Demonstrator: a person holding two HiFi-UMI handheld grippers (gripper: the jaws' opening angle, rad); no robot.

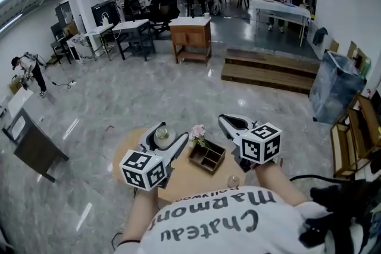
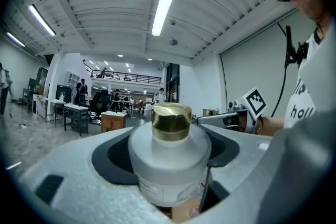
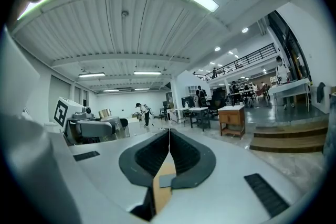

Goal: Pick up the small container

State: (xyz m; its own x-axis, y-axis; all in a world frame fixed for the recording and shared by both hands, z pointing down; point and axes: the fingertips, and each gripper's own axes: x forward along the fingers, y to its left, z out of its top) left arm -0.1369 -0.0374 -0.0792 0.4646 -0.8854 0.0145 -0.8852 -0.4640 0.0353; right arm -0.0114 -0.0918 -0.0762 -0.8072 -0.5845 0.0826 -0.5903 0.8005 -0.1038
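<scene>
The left gripper [image 1: 170,134] pinches the small container [image 2: 169,150] over the left of the table [image 1: 186,180] — grasp made, clear lift seemingly left to do. The right gripper [image 3: 168,137] is pressed together, empty.

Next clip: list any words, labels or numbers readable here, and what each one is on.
"Chateau Marmont": on the shirt, upside down in the head view.
"holl": same shirt, cut off, in the left gripper view.
Label on the small container: print too blurred to read.
</scene>
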